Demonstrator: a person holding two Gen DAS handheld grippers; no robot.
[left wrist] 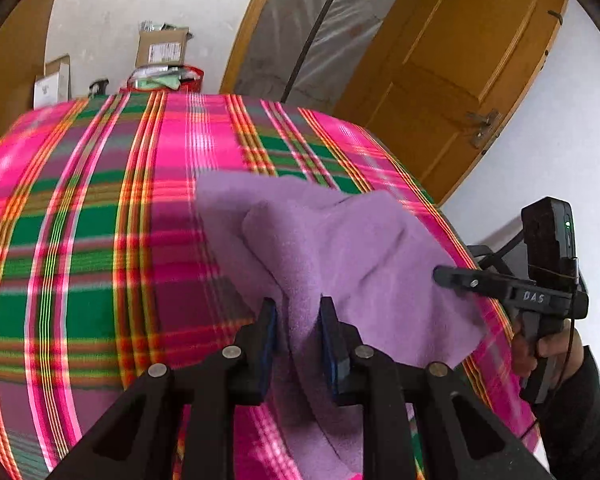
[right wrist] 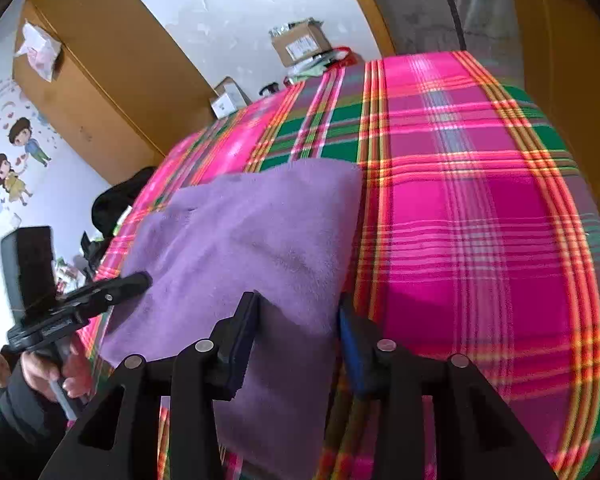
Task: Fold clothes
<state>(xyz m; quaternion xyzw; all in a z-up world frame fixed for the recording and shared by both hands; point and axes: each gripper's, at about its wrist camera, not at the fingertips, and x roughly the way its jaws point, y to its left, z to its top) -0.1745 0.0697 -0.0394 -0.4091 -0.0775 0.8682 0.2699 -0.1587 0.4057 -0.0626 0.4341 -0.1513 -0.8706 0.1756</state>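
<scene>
While a pink-and-green plaid bedspread filled mid-frame under the wooden door at upper right, cardboard boxes sat upper left; the purple fleece cloth lay lower centre, its fold pinched by the left gripper, its edge between the right gripper's parted fingers.

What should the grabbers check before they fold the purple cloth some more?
1. Left gripper has the purple cloth between its jaws: ok, a bunched fold runs through them.
2. Right gripper has hold of its side of the cloth: cannot tell, the jaws stand apart around the edge.
3. Cloth flat before folding: not ok, it is humped and creased in the left wrist view.
4. Plaid cover beside the cloth bare for the fold: ok.
5. Cloth fully on the cover: cannot tell, its near end runs out of view.
</scene>
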